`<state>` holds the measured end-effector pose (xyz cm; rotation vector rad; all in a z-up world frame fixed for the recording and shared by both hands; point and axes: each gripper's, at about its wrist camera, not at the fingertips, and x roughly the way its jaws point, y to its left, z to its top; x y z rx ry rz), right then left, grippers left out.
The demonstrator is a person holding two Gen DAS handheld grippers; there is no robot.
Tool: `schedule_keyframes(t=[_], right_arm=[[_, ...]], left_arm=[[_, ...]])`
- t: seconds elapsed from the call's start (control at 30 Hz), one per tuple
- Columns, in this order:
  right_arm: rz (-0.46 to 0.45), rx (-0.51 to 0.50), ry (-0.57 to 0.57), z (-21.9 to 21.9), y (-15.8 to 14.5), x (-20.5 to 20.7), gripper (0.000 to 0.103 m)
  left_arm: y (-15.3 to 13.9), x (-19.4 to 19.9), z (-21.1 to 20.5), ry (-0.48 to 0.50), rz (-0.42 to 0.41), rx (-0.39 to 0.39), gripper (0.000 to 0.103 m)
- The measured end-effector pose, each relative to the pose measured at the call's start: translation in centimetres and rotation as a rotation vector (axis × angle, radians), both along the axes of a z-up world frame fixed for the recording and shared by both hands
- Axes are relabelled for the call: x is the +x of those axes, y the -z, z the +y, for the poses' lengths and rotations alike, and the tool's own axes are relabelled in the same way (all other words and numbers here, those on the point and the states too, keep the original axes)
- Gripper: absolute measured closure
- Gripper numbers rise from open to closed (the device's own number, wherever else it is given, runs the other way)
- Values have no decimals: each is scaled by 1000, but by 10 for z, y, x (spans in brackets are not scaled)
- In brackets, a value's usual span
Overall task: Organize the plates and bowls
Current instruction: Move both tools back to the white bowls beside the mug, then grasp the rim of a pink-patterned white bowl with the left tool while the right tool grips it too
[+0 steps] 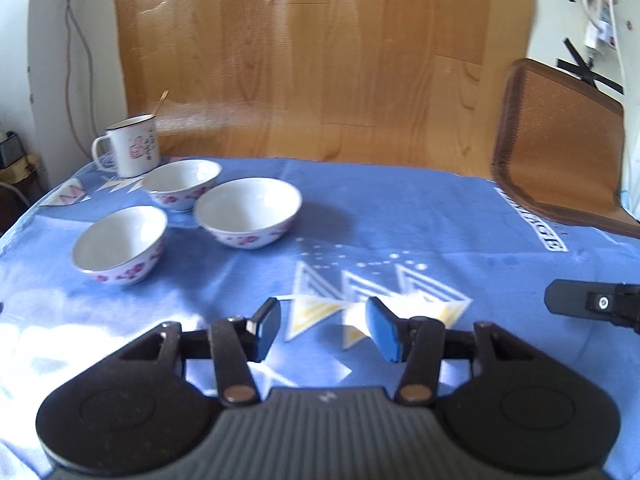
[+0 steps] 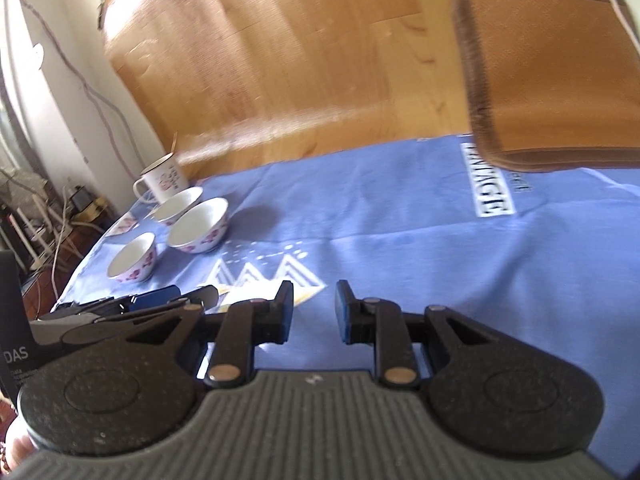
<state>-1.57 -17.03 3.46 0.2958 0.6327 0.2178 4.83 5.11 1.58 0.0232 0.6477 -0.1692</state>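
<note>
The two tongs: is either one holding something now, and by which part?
Nothing is held. The left tongs and the right tongs both stand open over the blue cloth, away from the three bowls.

A table is wearing a blue cloth (image 1: pixel 400 216) printed with white and yellow triangles and a white word panel near its far right edge. 3 white bowls with pink flowers are sitting upright on the cloth's left part: a near bowl (image 1: pixel 120 245), a middle bowl (image 1: pixel 248 212) and a far bowl (image 1: pixel 182 184), close together. A white mug (image 1: pixel 134 146) is standing just behind them, a stick leaning inside.
</note>
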Motion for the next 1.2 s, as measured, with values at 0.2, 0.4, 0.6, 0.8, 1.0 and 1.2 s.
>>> schedule_keyframes(t=[0.2, 0.4, 0.6, 0.8, 1.0, 1.2], right_arm=[[9, -23, -67, 28, 2, 14, 77], [44, -26, -135, 52, 5, 40, 77], [36, -57, -168, 79, -3, 85, 77], [82, -32, -167, 90, -2, 135, 77], [101, -62, -189, 95, -4, 164, 77], [117, -85, -235, 99, 0, 181, 77]], left_arm=[[7, 7, 46, -100, -7, -37, 55], [13, 21, 85, -195, -9, -119, 55], [18, 23, 104, -220, 12, -224, 56], [2, 47, 106, -209, 49, -321, 56], [-11, 79, 93, -219, 50, -332, 57], [-3, 102, 92, -257, 94, -375, 58]])
